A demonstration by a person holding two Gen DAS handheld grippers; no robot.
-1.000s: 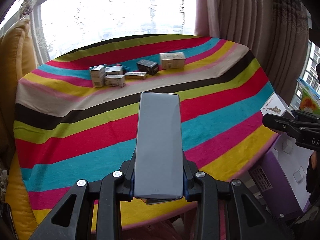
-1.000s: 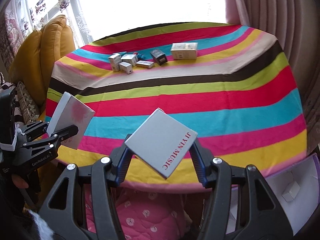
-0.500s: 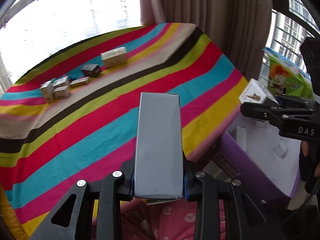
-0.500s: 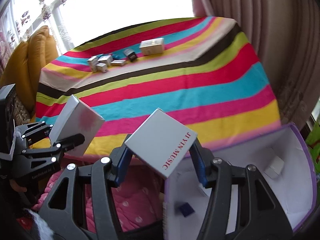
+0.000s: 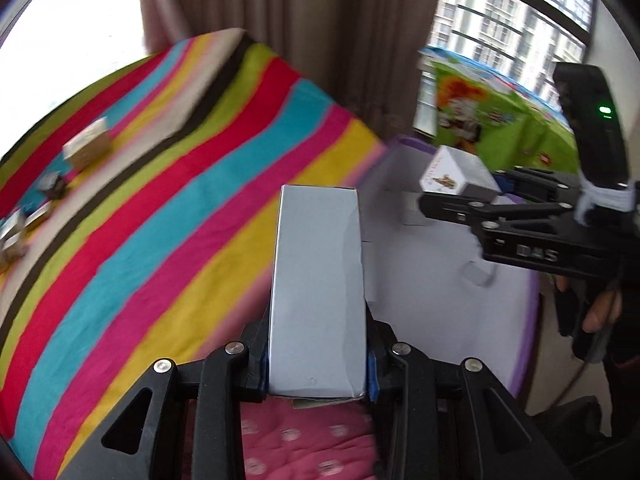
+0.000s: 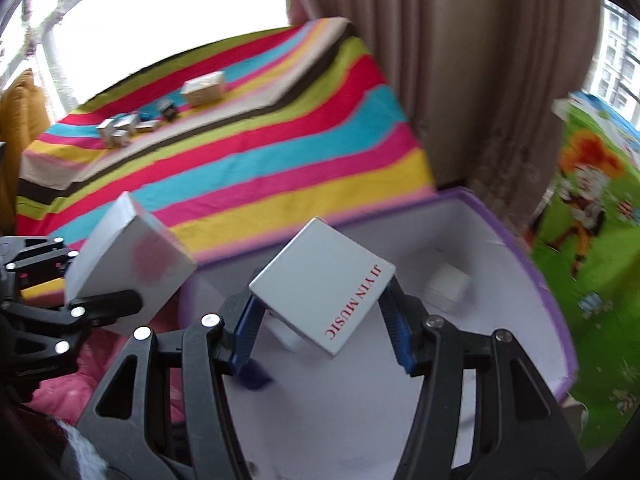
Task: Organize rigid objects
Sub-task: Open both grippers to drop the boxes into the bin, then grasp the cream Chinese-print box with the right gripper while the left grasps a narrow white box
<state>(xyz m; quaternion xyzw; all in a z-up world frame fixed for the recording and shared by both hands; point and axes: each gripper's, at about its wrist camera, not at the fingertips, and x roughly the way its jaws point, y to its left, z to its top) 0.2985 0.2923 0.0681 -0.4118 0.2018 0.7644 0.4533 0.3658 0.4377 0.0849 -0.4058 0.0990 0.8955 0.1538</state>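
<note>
Beside the striped table (image 6: 248, 152), the purple bin (image 6: 552, 304) holds small boxes. The right gripper (image 6: 320, 312) clamps a JI YIN MUSIC box (image 6: 320, 284) above it; the left gripper (image 5: 318, 360) clamps a tall grey box (image 5: 318, 300) near the bin's left edge. More cartons (image 6: 160, 120) remain far across the table.

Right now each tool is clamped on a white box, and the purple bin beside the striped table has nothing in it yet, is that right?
Not quite. The left tool and right tool each hold a white box, but the purple bin already contains a small white box, as the right wrist view shows.
</note>
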